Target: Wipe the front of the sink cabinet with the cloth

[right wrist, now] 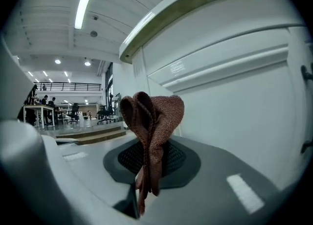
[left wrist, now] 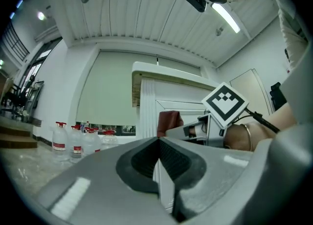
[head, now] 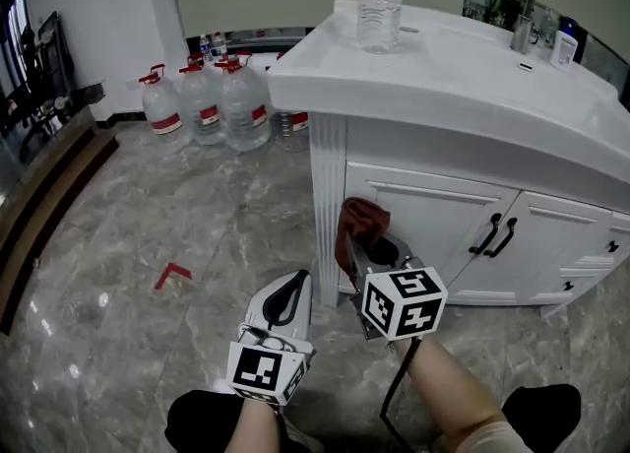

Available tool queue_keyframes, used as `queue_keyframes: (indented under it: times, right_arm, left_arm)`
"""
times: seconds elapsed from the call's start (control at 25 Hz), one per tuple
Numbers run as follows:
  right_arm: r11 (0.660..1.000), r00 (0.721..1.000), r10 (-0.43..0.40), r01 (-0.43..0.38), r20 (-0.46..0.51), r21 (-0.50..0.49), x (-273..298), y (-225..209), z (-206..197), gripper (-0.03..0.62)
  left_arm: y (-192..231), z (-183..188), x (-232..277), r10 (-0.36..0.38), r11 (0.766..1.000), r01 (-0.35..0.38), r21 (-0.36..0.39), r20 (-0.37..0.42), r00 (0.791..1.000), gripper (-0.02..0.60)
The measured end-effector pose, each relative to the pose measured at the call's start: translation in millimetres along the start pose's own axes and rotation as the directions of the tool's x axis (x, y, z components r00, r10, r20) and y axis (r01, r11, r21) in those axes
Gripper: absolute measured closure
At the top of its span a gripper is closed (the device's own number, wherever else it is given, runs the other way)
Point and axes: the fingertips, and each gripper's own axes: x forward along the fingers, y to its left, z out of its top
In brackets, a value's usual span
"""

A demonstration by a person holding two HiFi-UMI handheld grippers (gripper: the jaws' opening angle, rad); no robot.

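A: Right gripper [right wrist: 149, 158]?
B: Clenched on the cloth [right wrist: 155, 116]. It's a reddish-brown knit, bunched, standing up out of the pads and flopping over at the top.
A: Where's the cloth in the head view?
B: Near centre, at 11 o'clock of the right marker cube [head: 404, 301]. It's up at the left door [head: 433, 220] of the sink cabinet [head: 463, 146], just beside the fluted corner post [head: 328, 195]. Can't tell if it actually touches the door.
A: Left gripper [head: 292, 289]?
B: At 6 o'clock in the head view, low over the marble floor [head: 148, 343]. Jaws are pressed together, nothing between them. It sits apart from the cabinet, at 8 o'clock of the right gripper.
A: Cabinet?
B: White, doors closed, two dark handles [head: 497, 234] at 3 o'clock of the cloth. White sink top [head: 443, 77] above.
A: On top?
B: Clear water bottle [head: 379, 3], upright at 12 o'clock. Tap [head: 532, 8] at 1 o'clock.
A: Floor?
B: Big water jugs [head: 207, 101] with red caps at 10 o'clock by the wall. Red corner mark [head: 172, 274] at 8 o'clock.
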Motion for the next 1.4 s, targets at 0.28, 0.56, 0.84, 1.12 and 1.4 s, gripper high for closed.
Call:
queue_keyframes:
  times: [0.28,0.56,0.84,1.12,1.4]
  right_arm:
    - [0.999,1.0,-0.017,0.018,-0.013,0.029,19,-8,-12,0.513]
    - [0.992,0.992,-0.125,0.126,-0.033,0.02,-16,-53,-14,0.512]
    - [0.966,0.966,-0.253,0.254,-0.044,0.033,-71,-116,-2,0.511]
    - [0.929,0.93,-0.361,0.365,-0.062,0.06,-106,-153,-6,0.511]
    - [0.896,0.897,-0.44,0.442,-0.05,0.05,-128,-168,-7,0.511]
  left_arm:
    - [6,-2,1,0.002,1.0,-0.002,0.007,-0.015,1.0,0.581]
    - [-28,-8,22,-0.085,0.991,0.083,-0.105,-0.007,0.996,0.581]
    - [-75,-9,42,-0.18,0.979,0.177,-0.097,-0.03,0.983,0.581]
    - [-95,-11,44,-0.21,0.975,0.207,-0.081,-0.025,0.977,0.581]
    - [-107,-20,42,-0.225,0.974,0.222,-0.05,-0.061,0.972,0.581]
